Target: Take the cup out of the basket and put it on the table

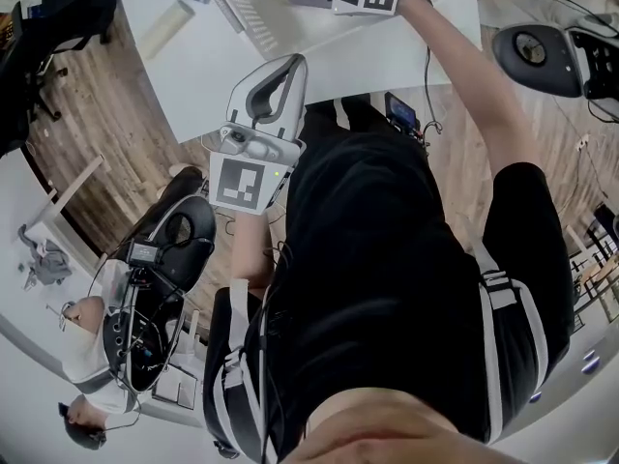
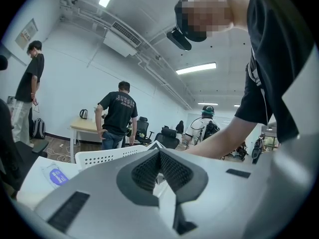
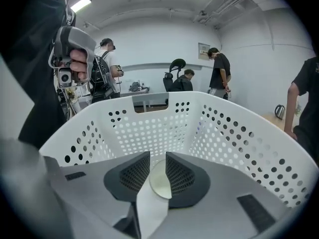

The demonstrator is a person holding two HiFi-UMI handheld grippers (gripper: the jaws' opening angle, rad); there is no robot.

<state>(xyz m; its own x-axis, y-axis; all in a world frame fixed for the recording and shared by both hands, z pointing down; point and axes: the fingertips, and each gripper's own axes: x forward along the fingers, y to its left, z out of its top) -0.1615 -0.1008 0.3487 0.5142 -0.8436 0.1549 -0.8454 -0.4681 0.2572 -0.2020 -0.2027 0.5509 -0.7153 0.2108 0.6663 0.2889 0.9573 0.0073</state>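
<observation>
The right gripper reached down inside the basket, its jaws pinched on the cup, probably ready to lift it clear of the walls ahead. The cup showed only as a small, pale cream disc between the pads, inside the basket. The left gripper was held back by the body, jaws together and empty, apparently idle.

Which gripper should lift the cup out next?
Right. The right gripper is inside the basket, jaws closed on the cup; the left gripper is shut, empty, outside the basket.
</observation>
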